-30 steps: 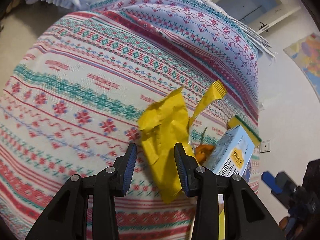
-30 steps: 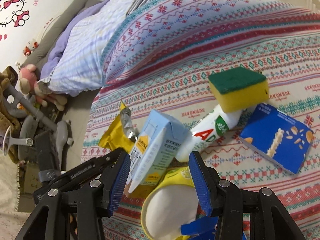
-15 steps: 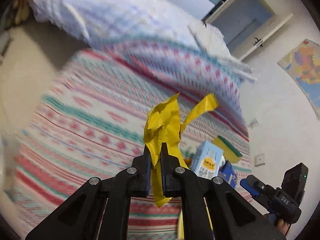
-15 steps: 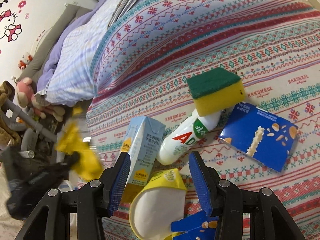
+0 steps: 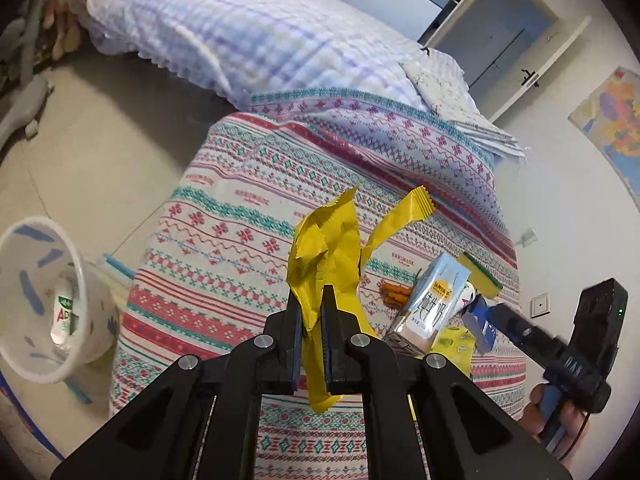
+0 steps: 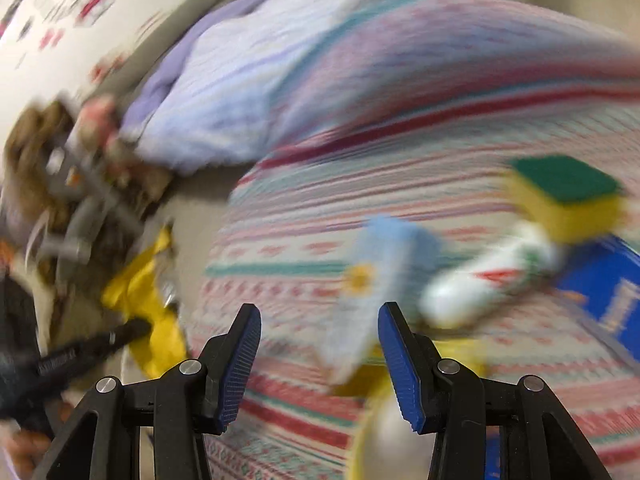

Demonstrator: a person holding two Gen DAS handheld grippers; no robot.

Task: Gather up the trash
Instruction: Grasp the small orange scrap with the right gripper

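My left gripper [image 5: 311, 300] is shut on a crumpled yellow wrapper [image 5: 326, 256], held up above the patterned bed cover [image 5: 240, 216]. A white bin [image 5: 44, 304] with blue marks stands on the floor at the left, a white bottle inside it. On the cover lie a light blue carton [image 5: 434, 300], a yellow-green sponge [image 5: 480, 276], a white bottle [image 6: 484, 284] and a blue packet [image 6: 604, 280]. My right gripper [image 6: 320, 324] is open with nothing between its fingers; its view is blurred, and the yellow wrapper [image 6: 148, 312] shows at its left.
A checked lilac quilt [image 5: 248, 32] covers the far half of the bed. Soft toys and grey gear [image 6: 76, 184] crowd the floor beside the bed. Orange scraps [image 5: 394, 292] and a yellow lidded cup [image 5: 456, 344] lie by the carton. A hand [image 5: 560, 420] grips the right tool.
My left gripper shut on the yellow wrapper, lifted it off the cover and drew back toward the bed's edge, bringing the bin into view. The right gripper stayed open and now swings, blurring its view.
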